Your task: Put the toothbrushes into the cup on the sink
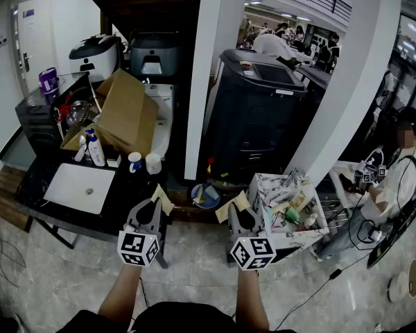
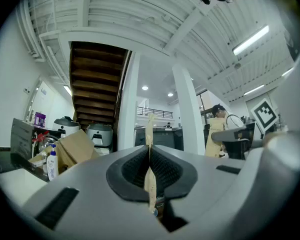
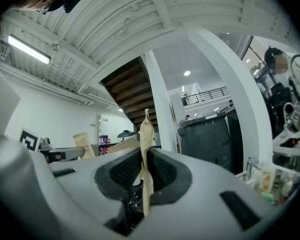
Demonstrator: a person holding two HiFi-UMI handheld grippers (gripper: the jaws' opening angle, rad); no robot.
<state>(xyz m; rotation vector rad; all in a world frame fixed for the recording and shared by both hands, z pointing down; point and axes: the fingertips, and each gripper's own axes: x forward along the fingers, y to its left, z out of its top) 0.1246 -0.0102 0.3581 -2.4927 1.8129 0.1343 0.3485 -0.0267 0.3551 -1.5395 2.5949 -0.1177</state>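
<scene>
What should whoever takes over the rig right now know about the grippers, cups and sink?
Left gripper: shut on a thin tan packet, likely a wrapped toothbrush; contents not visible.
Right gripper: shut on a second tan packet.
Both held about level, not yet over the sink.
A white cup and a blue-and-white cup stand just right of the sink.
Done: both packets gripped. Left: carry them over and drop them into a cup.
</scene>
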